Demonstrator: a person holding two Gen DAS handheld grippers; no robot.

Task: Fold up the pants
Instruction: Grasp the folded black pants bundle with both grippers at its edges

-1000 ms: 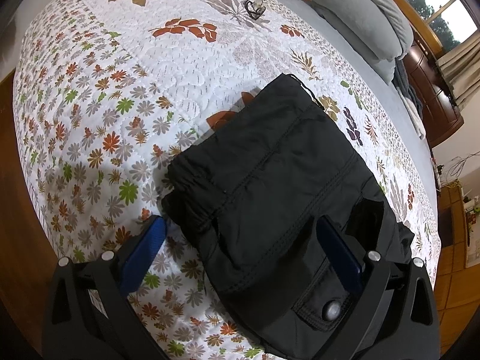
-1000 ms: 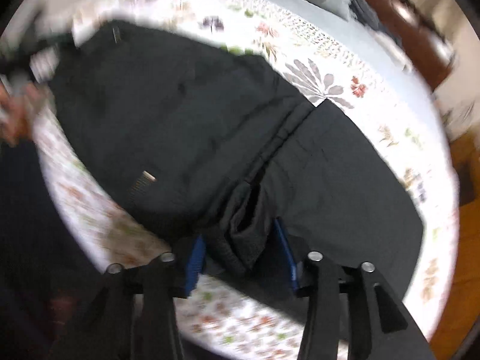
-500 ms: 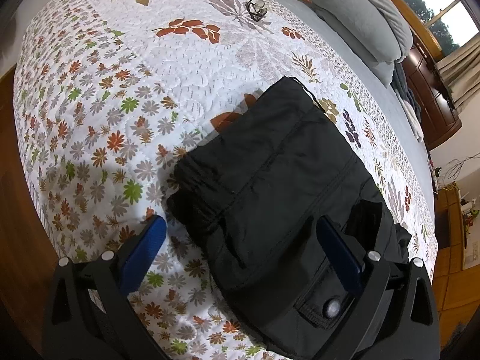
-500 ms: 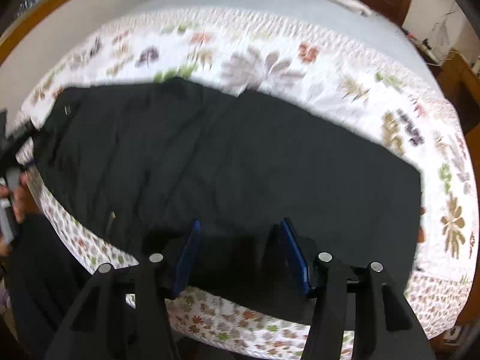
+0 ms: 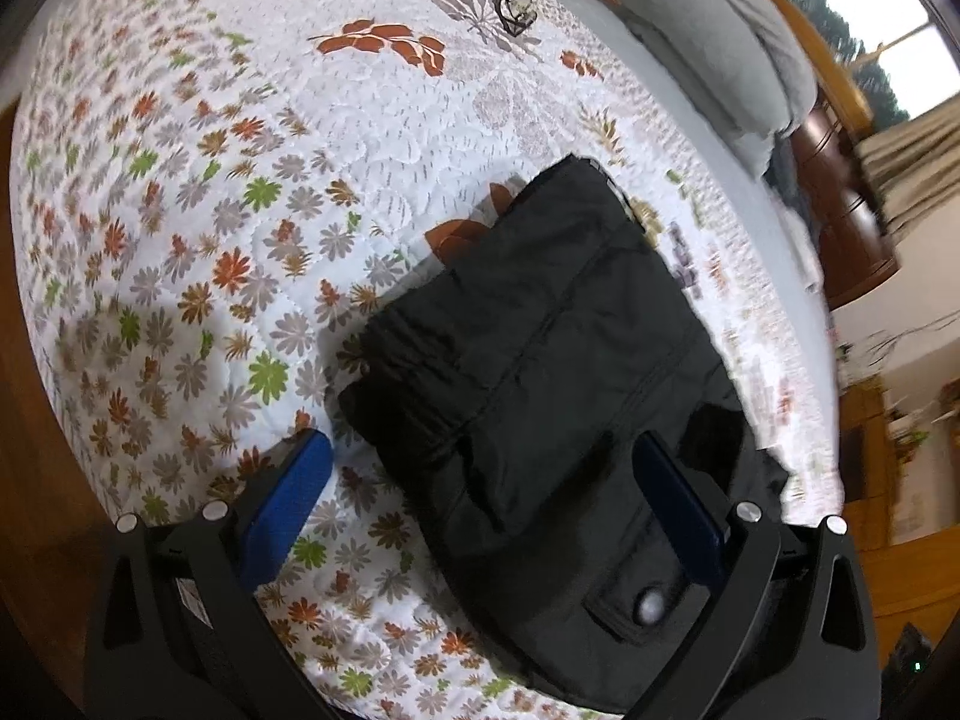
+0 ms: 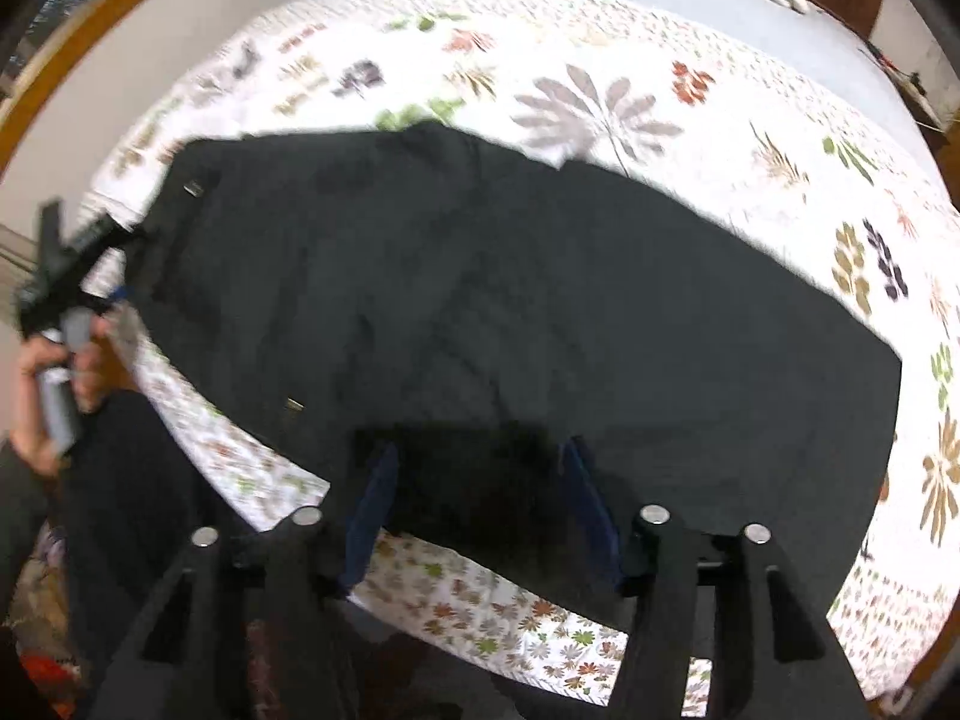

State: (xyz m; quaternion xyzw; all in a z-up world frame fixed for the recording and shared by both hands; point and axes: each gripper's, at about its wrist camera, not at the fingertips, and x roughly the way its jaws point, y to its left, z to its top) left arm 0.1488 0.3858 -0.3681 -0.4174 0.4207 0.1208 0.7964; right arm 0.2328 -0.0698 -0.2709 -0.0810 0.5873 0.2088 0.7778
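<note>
The black pants (image 6: 540,300) lie spread flat, lengthwise across the floral quilt (image 6: 660,90). My right gripper (image 6: 480,498) hovers over their near edge. Its jaws are opening, and the cloth lies under them with no pad pressing on it. In the left wrist view the waistband end of the pants (image 5: 540,360) shows a buttoned pocket (image 5: 651,603). My left gripper (image 5: 480,480) stands wide open over that end, one blue pad above the quilt (image 5: 240,150) and the other above the cloth. The left gripper (image 6: 72,264) also appears at the far left of the right wrist view, held by a hand (image 6: 54,378).
A small dark wire object (image 5: 510,6) lies far up the quilt. Grey bedding (image 5: 708,30) is piled at the head, with a wooden dresser (image 5: 840,192) beyond it. The bed edge runs close below both grippers, with wood floor (image 5: 36,420) on the left.
The right gripper had a bunch of cloth between its fingers; it has let go and drawn back, and the pants now lie flat. The left gripper stayed open and hardly moved.
</note>
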